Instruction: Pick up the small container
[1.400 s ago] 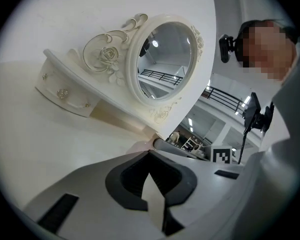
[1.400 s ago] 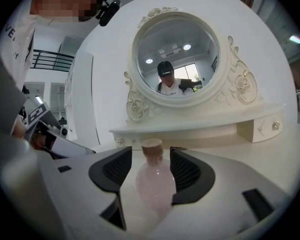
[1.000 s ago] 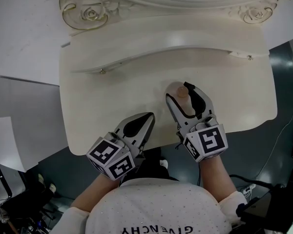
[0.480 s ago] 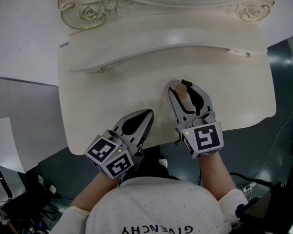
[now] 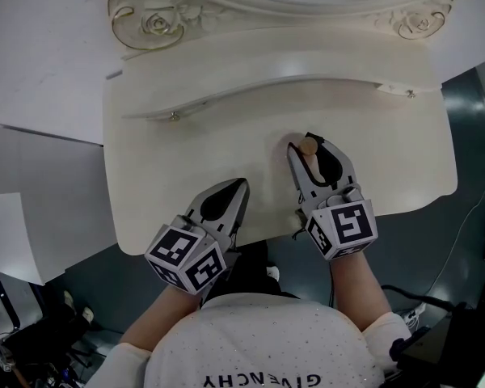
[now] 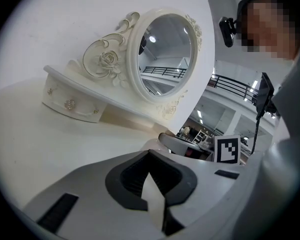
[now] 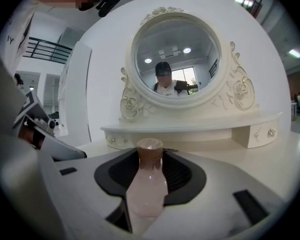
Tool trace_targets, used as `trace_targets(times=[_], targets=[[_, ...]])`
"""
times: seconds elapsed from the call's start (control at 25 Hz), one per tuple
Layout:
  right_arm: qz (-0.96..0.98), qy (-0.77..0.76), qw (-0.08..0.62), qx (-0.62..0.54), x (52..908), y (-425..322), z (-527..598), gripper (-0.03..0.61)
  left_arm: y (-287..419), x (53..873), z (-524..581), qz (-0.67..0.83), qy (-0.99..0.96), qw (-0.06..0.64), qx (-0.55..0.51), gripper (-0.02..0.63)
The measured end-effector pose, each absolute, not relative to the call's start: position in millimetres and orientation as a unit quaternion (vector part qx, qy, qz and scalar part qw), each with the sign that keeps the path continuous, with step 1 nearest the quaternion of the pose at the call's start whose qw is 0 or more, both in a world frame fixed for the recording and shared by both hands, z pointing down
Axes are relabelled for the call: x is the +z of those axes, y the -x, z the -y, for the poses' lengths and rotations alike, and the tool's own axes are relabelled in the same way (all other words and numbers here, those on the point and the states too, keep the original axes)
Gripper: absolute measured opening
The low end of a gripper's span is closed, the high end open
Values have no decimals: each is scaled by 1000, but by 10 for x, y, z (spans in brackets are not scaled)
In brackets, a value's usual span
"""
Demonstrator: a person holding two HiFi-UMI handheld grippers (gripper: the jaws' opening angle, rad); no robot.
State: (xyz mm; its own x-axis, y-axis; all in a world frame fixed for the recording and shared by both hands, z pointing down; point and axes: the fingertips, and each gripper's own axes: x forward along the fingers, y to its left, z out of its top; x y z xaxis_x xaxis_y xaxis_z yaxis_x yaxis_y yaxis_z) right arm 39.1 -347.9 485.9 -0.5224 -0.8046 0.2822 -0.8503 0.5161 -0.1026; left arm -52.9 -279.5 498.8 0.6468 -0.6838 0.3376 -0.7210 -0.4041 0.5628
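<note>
The right gripper has just been closing its jaws, and they now press on both sides of the small container. This is a pale pink bottle with a brown cap, standing upright on the cream table straight in front of the round mirror. The right gripper view shows the bottle's full shape and the pads against its body. The head view gives only the brown cap between the jaw tips, seen from above.

The left gripper has its jaws together with nothing in them. In the head view it lies over the table's near edge, farther from the mirror than the right gripper and off to its left.

Only the left gripper view shows the mirror from the side, with the drawer shelf below it. The head view cuts the glass off, leaving only the carved rose of the frame.
</note>
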Motion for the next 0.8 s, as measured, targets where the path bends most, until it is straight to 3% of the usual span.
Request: trace_targets(times=[0.8], targets=[[851,-497,22,170,4139,-615,3075,149,238,4280,2629,388,-859,335,-29,2]])
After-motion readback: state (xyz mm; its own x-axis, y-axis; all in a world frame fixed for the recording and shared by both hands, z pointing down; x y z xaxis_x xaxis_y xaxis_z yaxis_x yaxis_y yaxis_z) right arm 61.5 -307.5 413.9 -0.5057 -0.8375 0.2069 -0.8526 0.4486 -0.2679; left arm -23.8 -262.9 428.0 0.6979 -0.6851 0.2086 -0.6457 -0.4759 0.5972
